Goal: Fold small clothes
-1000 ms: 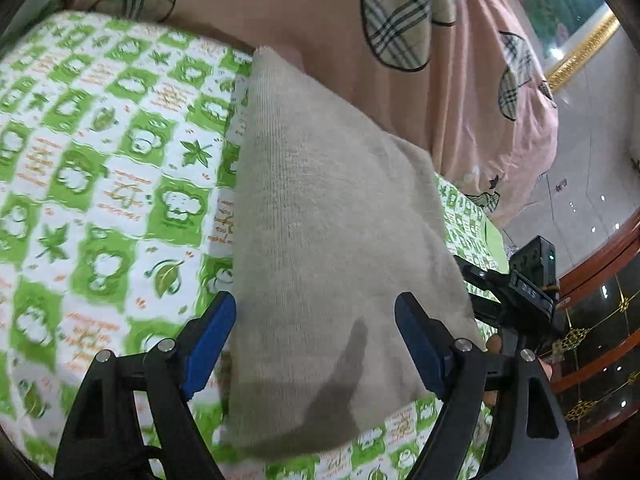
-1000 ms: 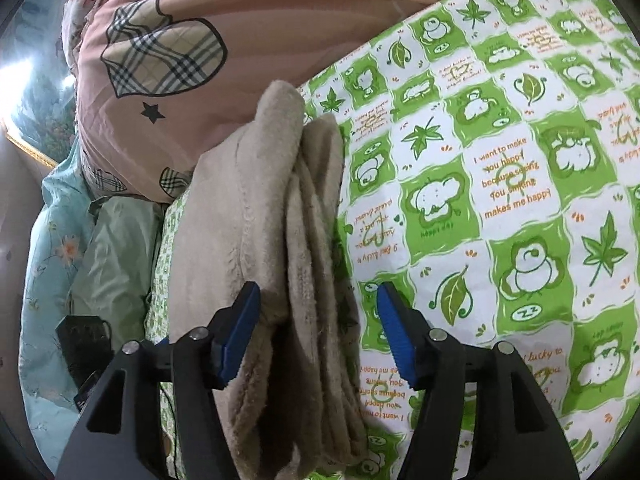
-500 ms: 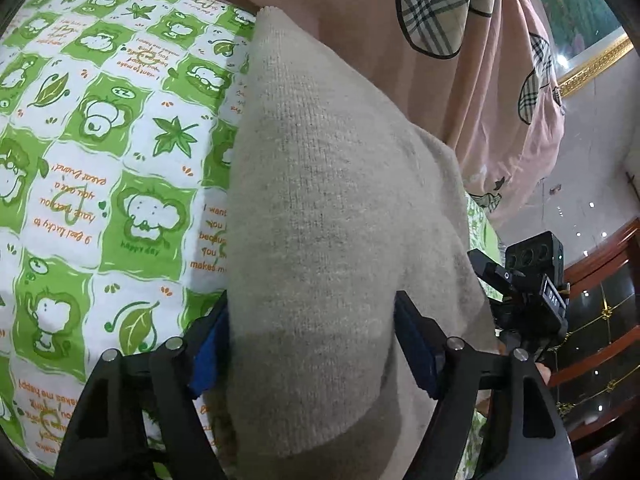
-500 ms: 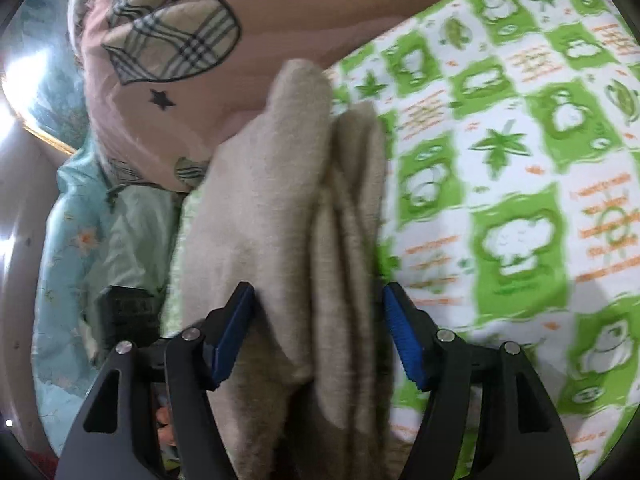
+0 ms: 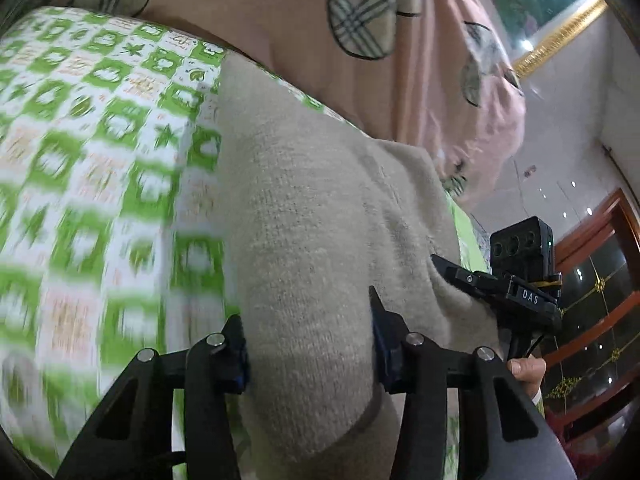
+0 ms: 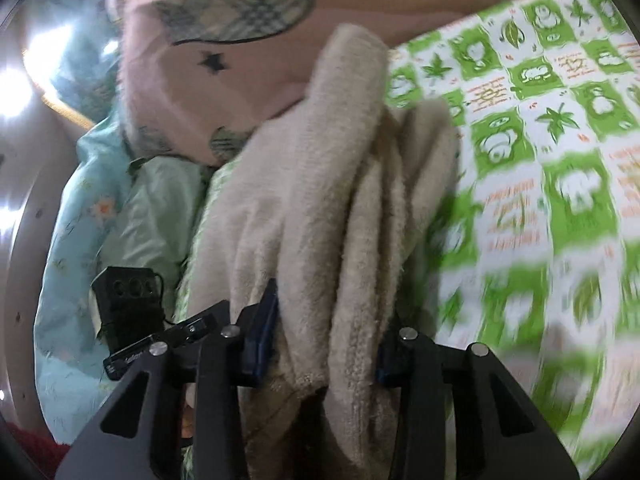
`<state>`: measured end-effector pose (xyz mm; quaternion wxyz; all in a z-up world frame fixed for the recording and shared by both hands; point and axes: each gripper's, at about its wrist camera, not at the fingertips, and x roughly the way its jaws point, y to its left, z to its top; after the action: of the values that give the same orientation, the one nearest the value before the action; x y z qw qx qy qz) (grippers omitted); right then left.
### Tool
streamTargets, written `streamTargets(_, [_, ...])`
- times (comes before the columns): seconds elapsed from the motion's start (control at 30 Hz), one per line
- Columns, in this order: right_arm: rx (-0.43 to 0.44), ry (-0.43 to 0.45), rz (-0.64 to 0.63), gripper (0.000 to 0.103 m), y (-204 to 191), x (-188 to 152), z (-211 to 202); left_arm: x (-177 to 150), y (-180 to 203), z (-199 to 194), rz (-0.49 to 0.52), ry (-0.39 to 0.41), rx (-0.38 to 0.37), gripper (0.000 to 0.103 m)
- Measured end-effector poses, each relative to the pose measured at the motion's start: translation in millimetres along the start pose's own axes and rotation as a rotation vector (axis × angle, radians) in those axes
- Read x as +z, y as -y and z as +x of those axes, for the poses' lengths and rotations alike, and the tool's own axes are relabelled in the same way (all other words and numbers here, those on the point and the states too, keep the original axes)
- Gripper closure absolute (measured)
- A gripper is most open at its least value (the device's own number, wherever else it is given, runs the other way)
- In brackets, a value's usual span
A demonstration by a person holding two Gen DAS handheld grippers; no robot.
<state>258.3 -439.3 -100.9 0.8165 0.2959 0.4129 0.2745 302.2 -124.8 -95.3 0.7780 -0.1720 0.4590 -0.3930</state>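
While its jaws are closing, the left tool (image 5: 308, 344) has the folded beige knit garment (image 5: 320, 216) bulging between its blue pads, which press into the cloth on both sides. Likewise the right tool (image 6: 324, 336) is closing with the garment's stacked, fuzzy layered edge (image 6: 344, 184) squeezed between its pads. Seen from the left wrist, the right tool's black body (image 5: 516, 280) sits at the garment's far corner, with a person's fingers (image 5: 528, 372) gripping its handle below. From the right wrist, the left tool's black body (image 6: 132, 300) shows just beside the cloth. The garment lies on the bed's green-and-white cartoon-print sheet (image 5: 100, 168), which is blurred near the cameras. Beyond the garment, a pink quilt with plaid patches and black stars (image 5: 280, 20) is bunched up, and a light blue floral cloth (image 6: 100, 208) lies beside it.
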Motion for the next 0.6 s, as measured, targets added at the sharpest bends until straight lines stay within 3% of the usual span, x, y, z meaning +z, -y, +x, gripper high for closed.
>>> streamTargets(0.2, [0.049, -0.045, -0.009, 0.064, -24.2, -75.7, -23.2, -83.0, 14.2, -60.2, -0.021, 0.014, 0.036, 0.057])
streamTargets(0.33, [0.053, -0.072, -0.016, 0.064, -32.6, -118.2, -19.9, -127.7, 8.7, -78.8, -0.045, -0.004, 0.079, 0.057])
streamTargets(0.6, [-0.005, -0.072, 0.032, 0.061, -19.5, -138.6, -6.1, -145.9, -6.6, -76.9, -0.047, -0.007, 0.122, 0.049])
